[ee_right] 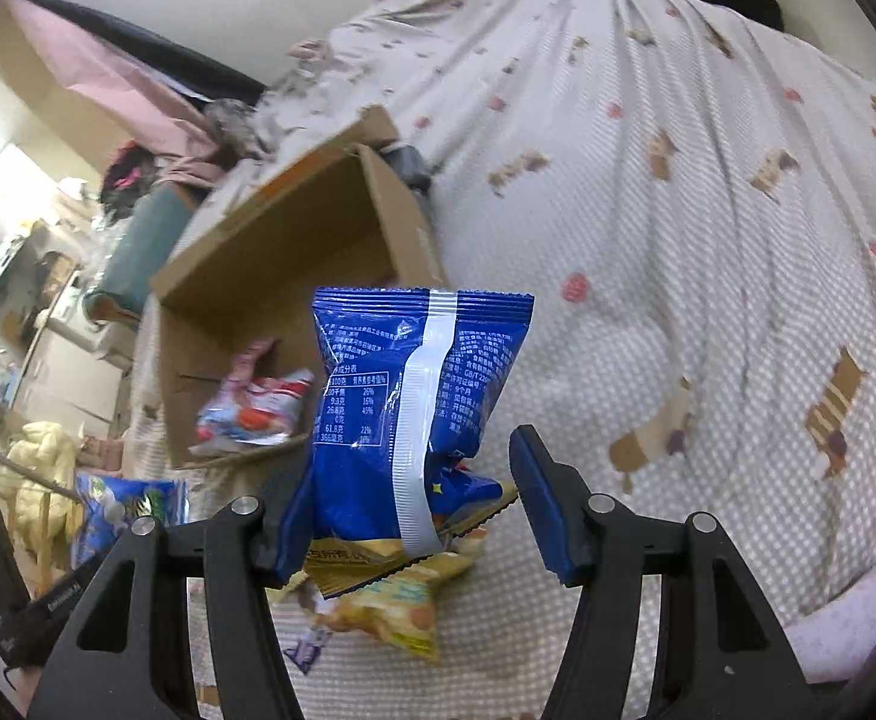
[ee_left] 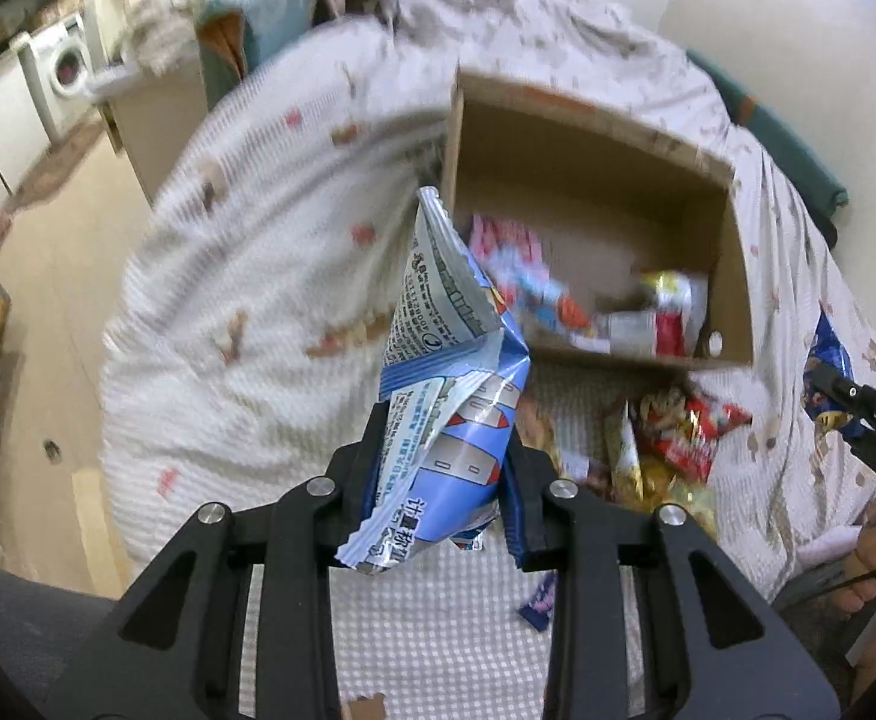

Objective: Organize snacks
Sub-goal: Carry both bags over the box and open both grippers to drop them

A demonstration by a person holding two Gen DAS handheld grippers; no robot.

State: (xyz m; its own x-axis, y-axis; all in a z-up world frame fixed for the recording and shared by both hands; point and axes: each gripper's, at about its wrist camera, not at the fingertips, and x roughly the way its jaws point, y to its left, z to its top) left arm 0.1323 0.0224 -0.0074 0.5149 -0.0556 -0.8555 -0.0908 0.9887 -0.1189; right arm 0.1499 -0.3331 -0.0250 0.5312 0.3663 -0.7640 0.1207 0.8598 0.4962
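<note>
My left gripper (ee_left: 444, 480) is shut on a light blue snack bag (ee_left: 450, 372) and holds it up in front of an open cardboard box (ee_left: 594, 180) on the bed. The box holds several snack packets (ee_left: 534, 282). My right gripper (ee_right: 414, 498) is open; a dark blue snack bag (ee_right: 414, 384) stands between its fingers, touching the left finger (ee_right: 294, 528), with a gap to the right finger (ee_right: 543, 510). The box also shows in the right wrist view (ee_right: 294, 240), to the left behind this bag, with packets inside (ee_right: 252, 408).
A pile of loose snack packets (ee_left: 672, 444) lies on the checked bedspread (ee_left: 246, 276) in front of the box. Yellow snack packets (ee_right: 390, 594) lie under the dark blue bag. The right gripper shows at the edge of the left view (ee_left: 870, 414). Floor and furniture lie left of the bed.
</note>
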